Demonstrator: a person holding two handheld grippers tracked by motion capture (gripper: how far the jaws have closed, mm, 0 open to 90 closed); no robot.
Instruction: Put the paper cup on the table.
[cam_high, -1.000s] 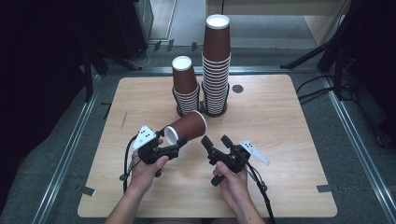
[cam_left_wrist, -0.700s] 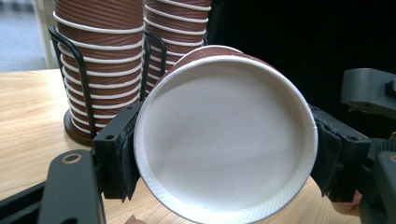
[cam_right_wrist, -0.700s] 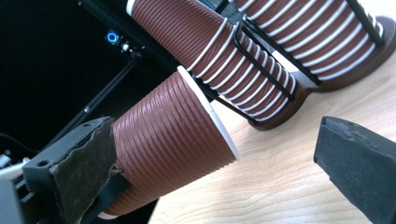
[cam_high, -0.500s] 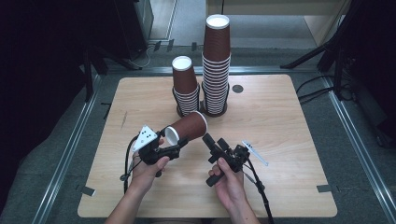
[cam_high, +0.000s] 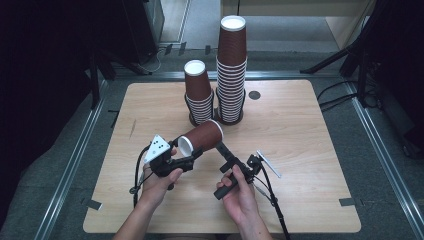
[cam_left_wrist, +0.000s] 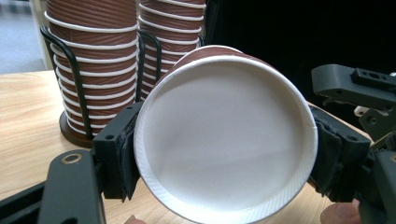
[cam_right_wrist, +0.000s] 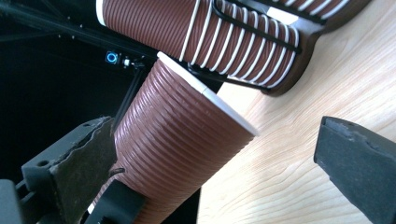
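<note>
A brown ribbed paper cup (cam_high: 201, 137) lies on its side just above the wooden table (cam_high: 300, 130). My left gripper (cam_high: 187, 152) is shut on its narrow end. In the left gripper view the cup's white base (cam_left_wrist: 224, 140) faces the camera, with the black pads pressed on both sides of it. My right gripper (cam_high: 226, 152) points up-left at the cup's wide end. In the right gripper view its jaws stand open, one on each side of the cup (cam_right_wrist: 177, 140), without touching it; the left pad (cam_right_wrist: 86, 163) is the nearer one.
Two stacks of upturned brown cups stand in black wire holders at the back middle: a short stack (cam_high: 199, 95) and a tall stack (cam_high: 231, 70), right behind the held cup. A small dark disc (cam_high: 254, 94) sits to their right. Cables trail from both grippers toward the front edge.
The right gripper has rolled over and its jaws have shifted up-left, closer to the cup's wide end. The left gripper and the cup have stayed in place.
</note>
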